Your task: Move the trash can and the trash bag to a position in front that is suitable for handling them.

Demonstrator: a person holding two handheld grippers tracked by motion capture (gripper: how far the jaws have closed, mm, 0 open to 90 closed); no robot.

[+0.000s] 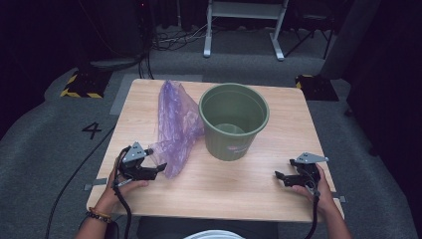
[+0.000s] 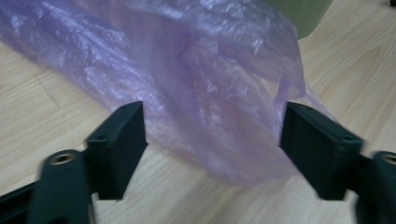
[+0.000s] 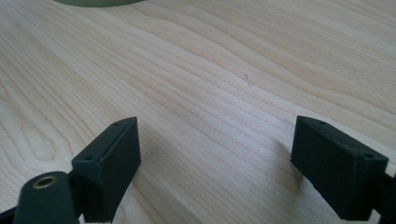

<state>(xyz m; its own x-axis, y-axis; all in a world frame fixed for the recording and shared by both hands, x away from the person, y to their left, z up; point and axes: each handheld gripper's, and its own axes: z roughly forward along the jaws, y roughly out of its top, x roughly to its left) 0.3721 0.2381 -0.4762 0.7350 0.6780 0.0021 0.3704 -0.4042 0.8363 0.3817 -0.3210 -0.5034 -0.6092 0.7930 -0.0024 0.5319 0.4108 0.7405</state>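
Note:
A crumpled purple plastic bag (image 1: 176, 119) lies on the wooden table (image 1: 224, 194), stretching from the far edge toward the near left. Right of it stands an upright green bucket (image 1: 234, 122). My left gripper (image 1: 155, 159) sits at the bag's near end. In the left gripper view the bag (image 2: 210, 84) bulges between the two black jaws of this gripper (image 2: 212, 140); the jaws stand apart on either side of it and do not squeeze it. My right gripper (image 1: 284, 169) rests near the table's front right, and its jaws (image 3: 215, 149) stand wide apart over bare wood.
The bucket's base (image 3: 93, 2) shows at the top edge of the right gripper view, well ahead of the jaws. Beyond the table are grey floor, cables, a white frame (image 1: 244, 30) and yellow-black striped blocks (image 1: 82, 84).

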